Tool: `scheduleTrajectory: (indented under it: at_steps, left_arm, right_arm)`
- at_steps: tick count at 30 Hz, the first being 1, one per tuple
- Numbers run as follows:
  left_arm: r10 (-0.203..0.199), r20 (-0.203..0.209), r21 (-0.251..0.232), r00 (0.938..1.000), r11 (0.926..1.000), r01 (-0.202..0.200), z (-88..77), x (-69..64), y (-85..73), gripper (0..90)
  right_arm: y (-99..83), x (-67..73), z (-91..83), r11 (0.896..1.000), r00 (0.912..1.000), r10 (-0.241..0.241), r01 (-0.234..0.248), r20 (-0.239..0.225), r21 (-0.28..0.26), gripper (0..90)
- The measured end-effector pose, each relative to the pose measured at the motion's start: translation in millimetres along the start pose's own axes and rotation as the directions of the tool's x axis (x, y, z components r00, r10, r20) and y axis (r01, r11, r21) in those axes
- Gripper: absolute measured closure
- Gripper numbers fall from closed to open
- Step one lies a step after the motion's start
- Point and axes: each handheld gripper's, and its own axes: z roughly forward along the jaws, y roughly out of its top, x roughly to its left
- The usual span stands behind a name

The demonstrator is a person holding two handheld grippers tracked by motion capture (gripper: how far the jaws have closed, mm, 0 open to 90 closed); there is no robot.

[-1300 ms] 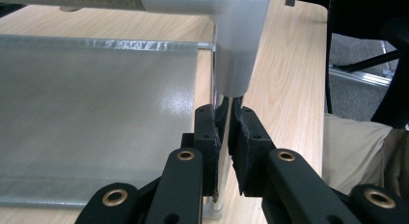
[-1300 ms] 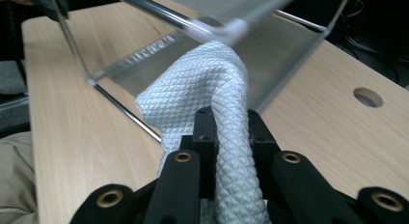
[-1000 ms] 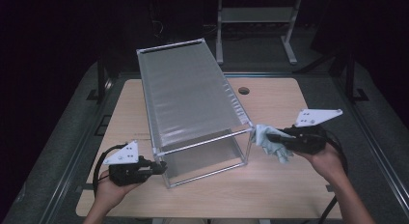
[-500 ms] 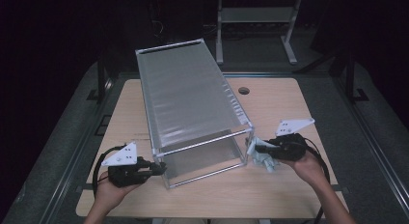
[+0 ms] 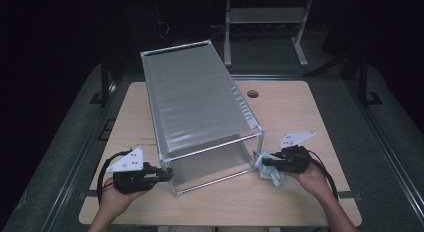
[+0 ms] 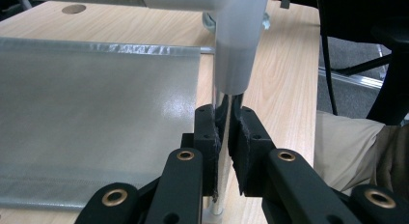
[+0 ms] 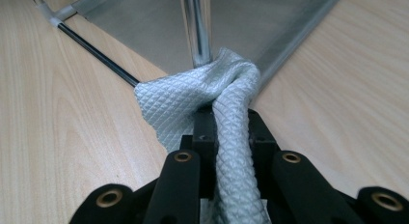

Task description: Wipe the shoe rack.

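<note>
A tall box frame of metal rods with grey mesh walls (image 5: 192, 99) stands tilted on the wooden table (image 5: 300, 112). My left gripper (image 5: 167, 174) is shut on the frame's near left upright rod (image 6: 223, 151), just under its plastic corner piece (image 6: 236, 50). My right gripper (image 5: 265, 162) is shut on a pale quilted cloth (image 5: 270, 171) and presses the cloth (image 7: 212, 89) against the foot of the near right upright rod (image 7: 198, 26).
A round cable hole (image 5: 253, 94) lies in the table behind the frame. A metal stand (image 5: 265, 17) rises beyond the table's far edge. Dark floor surrounds the table. A person's knee (image 6: 347, 147) is at the table's near edge.
My right gripper has come down and toward the frame with the cloth, from mid-height beside the right rod to its foot. The left gripper has kept still on its rod.
</note>
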Motion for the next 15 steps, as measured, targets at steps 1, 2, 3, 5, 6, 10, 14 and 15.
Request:
scheduleTrajectory:
  at_steps: [1, 2, 3, 5, 6, 10, 14, 15]
  left_arm:
    - [0.000, 0.001, -0.001, 1.0000, 1.0000, 0.000, 0.2, 0.2, 0.0, 81.0]
    - [0.001, 0.000, 0.000, 1.0000, 1.0000, -0.001, 0.6, 0.1, 0.3, 81.0]
    - [0.000, -0.001, 0.000, 1.0000, 1.0000, 0.000, 1.2, -0.3, 0.6, 81.0]
    - [0.001, -0.002, 0.000, 1.0000, 1.0000, -0.001, 1.7, -0.3, 1.0, 81.0]
    - [0.001, -0.003, 0.000, 1.0000, 1.0000, -0.001, 1.9, -0.5, 1.1, 81.0]
    - [0.000, -0.004, 0.002, 1.0000, 1.0000, 0.000, 2.0, -0.7, 1.4, 81.0]
    - [0.000, -0.002, 0.005, 1.0000, 1.0000, 0.000, 2.0, -0.6, 1.7, 80.9]
    - [0.001, -0.003, 0.006, 1.0000, 1.0000, -0.001, 1.8, -0.5, 1.8, 80.9]
  right_arm:
    - [0.3, 0.1, -0.7, 1.000, 1.0000, 0.001, -0.001, -0.001, 0.002, 78.8]
    - [2.6, 0.9, -3.2, 1.000, 1.0000, -0.008, 0.008, 0.004, 0.005, 78.8]
    - [6.2, 2.0, -7.7, 1.000, 0.9998, -0.019, 0.019, 0.011, 0.001, 78.8]
    - [14.4, 4.1, -19.5, 0.999, 0.9992, -0.034, 0.034, 0.020, -0.041, 78.8]
    - [18.1, 4.8, -25.4, 0.997, 0.9990, -0.038, 0.040, 0.021, -0.062, 78.8]
    - [18.3, 5.8, -24.7, 0.997, 0.9989, -0.040, 0.041, 0.026, -0.069, 78.9]
    - [-3.7, 0.6, 2.0, 1.000, 0.9999, 0.011, -0.011, 0.009, -0.012, 78.9]
    - [-10.1, -0.5, 9.4, 1.000, 0.9997, 0.025, -0.025, 0.004, -0.003, 78.9]
